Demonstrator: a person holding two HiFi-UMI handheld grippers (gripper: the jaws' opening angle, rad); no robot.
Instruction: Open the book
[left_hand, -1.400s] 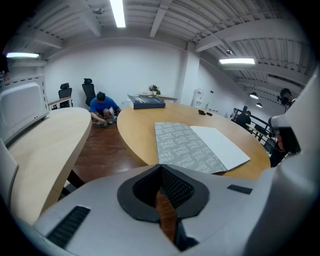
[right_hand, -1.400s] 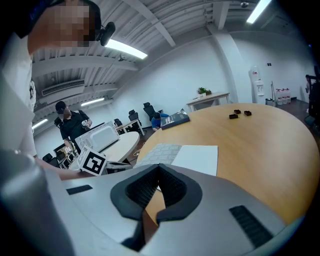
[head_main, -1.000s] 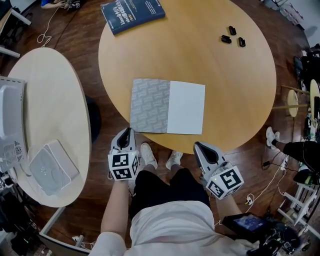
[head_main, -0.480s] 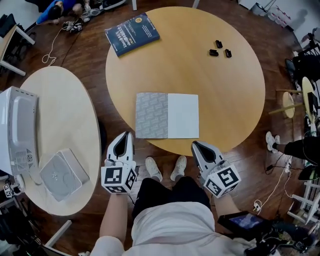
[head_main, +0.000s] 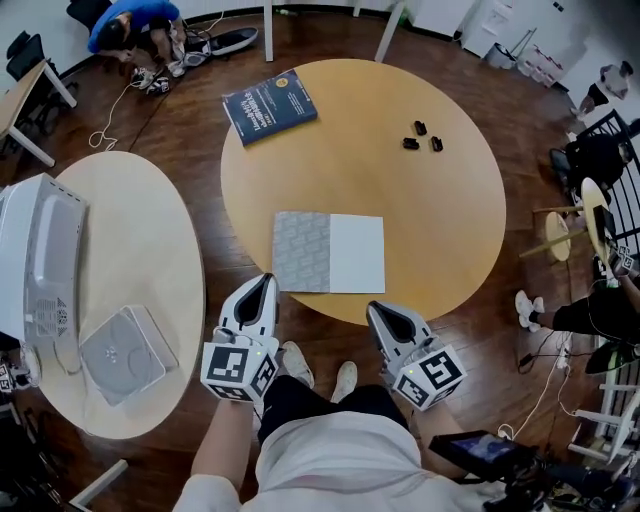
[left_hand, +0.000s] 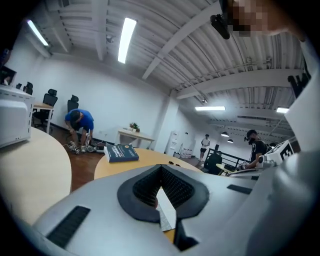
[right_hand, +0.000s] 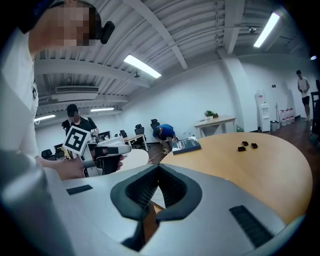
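Both the left gripper (head_main: 264, 280) and right gripper (head_main: 373, 309), jaws closed empty, hover near a thin grey-patterned book (head_main: 302, 251).

Book (head_main: 329, 253), lying open flat; grey left leaf, white right

In the left gripper view, the body of the left tool (left_hand: 161, 168) covers most of the open book (left_hand: 166, 206); only a narrow strip of page shows in the gap. In the right gripper view, the right tool (right_hand: 159, 168) hides the book likewise. In the head view, three black pieces (head_main: 420, 135) on the round surface (head_main: 440, 230) are too small to identify. Cover print on the blue book (head_main: 270, 106) is unreadable. The white appliance (head_main: 40, 260) is cut by the left edge.
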